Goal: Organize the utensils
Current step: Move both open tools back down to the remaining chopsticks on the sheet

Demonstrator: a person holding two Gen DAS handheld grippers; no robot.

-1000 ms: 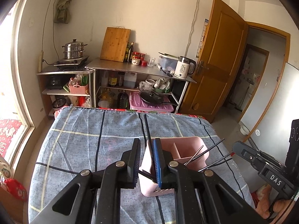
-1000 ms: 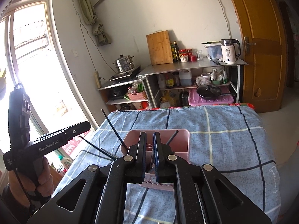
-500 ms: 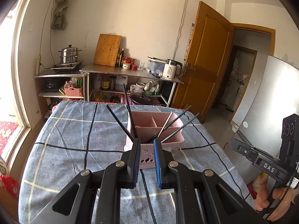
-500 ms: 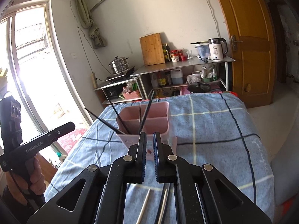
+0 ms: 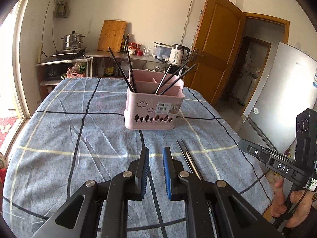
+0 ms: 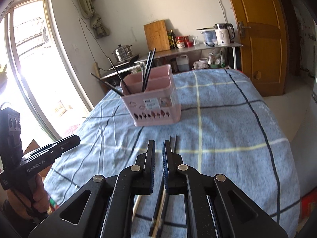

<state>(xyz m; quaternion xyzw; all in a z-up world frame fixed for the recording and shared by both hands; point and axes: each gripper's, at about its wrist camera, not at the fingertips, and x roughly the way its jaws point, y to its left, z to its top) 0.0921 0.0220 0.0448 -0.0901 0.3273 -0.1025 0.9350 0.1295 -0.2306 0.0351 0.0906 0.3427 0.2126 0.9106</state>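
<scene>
Pink holder (image 5: 154,107) with tree cutouts; blue cloth (image 5: 79,138) checked dark and cream.

Blue plaid-covered table (image 5: 59,138); on it a pink caddy (image 5: 154,107) and loose chopsticks (image 5: 188,156).

A blue plaid blanket (image 5: 83,130) is covering the counter in the foreground. Behind it, a metal shelf unit (image 5: 138,56) is standing against a white wall. A wooden cutting board (image 5: 112,35) is leaning on that wall, with dark bottles (image 5: 125,42) and red jars (image 5: 134,48) beside it. A white electric kettle (image 5: 177,54) is sitting at the shelf's right end. A steel steamer pot (image 5: 72,41) is resting on a stove to the left. A brown wooden door (image 5: 216,59) is standing open, and a grey fridge (image 5: 283,95) is standing right of it.
</scene>
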